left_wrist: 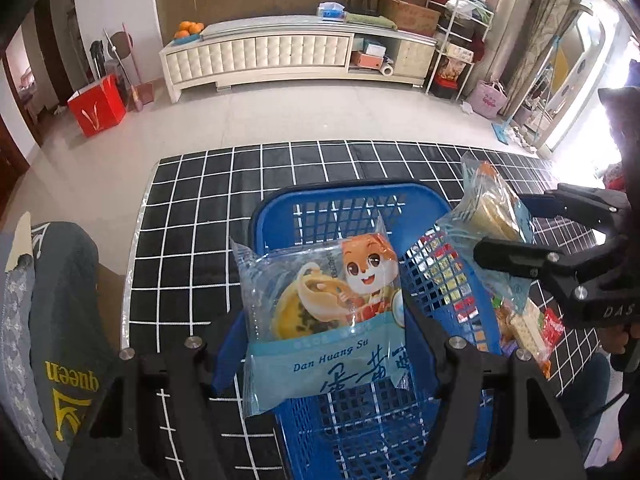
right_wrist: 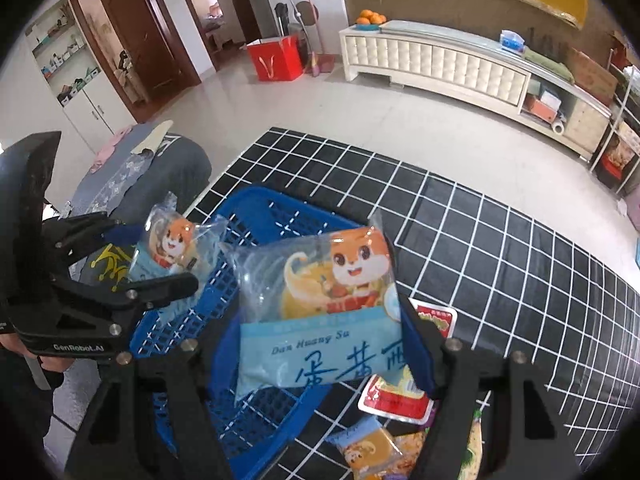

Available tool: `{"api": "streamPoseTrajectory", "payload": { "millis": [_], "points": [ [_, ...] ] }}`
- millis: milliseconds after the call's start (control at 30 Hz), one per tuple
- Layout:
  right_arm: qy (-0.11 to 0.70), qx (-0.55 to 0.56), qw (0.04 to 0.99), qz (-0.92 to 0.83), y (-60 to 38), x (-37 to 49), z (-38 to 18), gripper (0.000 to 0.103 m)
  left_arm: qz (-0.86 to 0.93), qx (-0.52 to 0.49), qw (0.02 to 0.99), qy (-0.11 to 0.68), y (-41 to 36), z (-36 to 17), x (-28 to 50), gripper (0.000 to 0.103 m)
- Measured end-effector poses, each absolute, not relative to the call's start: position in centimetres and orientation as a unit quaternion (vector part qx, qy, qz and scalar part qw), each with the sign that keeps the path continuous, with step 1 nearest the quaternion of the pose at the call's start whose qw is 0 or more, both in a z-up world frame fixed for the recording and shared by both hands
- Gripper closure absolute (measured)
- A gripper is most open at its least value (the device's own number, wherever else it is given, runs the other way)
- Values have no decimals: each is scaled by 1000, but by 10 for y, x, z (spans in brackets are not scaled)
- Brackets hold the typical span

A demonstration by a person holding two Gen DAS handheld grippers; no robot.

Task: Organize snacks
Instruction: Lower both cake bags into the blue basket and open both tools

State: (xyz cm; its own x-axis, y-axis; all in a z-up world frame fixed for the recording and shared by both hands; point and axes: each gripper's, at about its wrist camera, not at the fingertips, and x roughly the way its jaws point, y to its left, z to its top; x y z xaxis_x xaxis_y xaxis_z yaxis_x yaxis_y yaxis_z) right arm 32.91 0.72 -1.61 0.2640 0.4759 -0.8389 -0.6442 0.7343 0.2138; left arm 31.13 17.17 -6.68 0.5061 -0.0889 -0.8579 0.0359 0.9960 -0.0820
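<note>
Left gripper (left_wrist: 320, 344) reaching forward over the basket (left_wrist: 344, 208), level, clamping a pastry pack (left_wrist: 320, 320) between both fingers (left_wrist: 192, 360); pack standing upright, squirrel print facing the camera, hanging just above the blue mesh. Basket sitting on the checked cloth (left_wrist: 192, 240) right below and ahead of the fingers. Showing in the right wrist view as a black frame (right_wrist: 100, 300) at left, a hand (right_wrist: 48, 364) wrapping its grip.

Right gripper (right_wrist: 320, 344) angling in from the right, likewise gripping a second pack (right_wrist: 316, 320) of the same kind, holding it above the basket's right rim (right_wrist: 256, 200). In the left wrist view, coming in from the side (left_wrist: 516, 236), fingers pinching that pack (left_wrist: 492, 216) edge-on over the rim. Loose snacks (right_wrist: 396, 400) lying on the cloth just below and right of this gripper, outside the basket.
</note>
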Motion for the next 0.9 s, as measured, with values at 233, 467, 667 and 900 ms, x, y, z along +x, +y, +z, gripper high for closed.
{"api": "streamPoseTrajectory", "payload": {
  "millis": [233, 467, 667, 900],
  "points": [
    [512, -79, 783, 344, 17, 339, -18, 13, -27, -49, 862, 504, 174, -68, 325, 31],
    [496, -86, 798, 331, 8, 334, -6, 6, -18, -45, 859, 509, 176, -70, 319, 30],
    [500, -77, 801, 320, -2, 332, -4, 6, -24, -36, 853, 521, 172, -76, 323, 29],
    [502, -82, 801, 314, -3, 336, -10, 6, -31, -16, 853, 520, 164, -81, 331, 29]
  ]
}}
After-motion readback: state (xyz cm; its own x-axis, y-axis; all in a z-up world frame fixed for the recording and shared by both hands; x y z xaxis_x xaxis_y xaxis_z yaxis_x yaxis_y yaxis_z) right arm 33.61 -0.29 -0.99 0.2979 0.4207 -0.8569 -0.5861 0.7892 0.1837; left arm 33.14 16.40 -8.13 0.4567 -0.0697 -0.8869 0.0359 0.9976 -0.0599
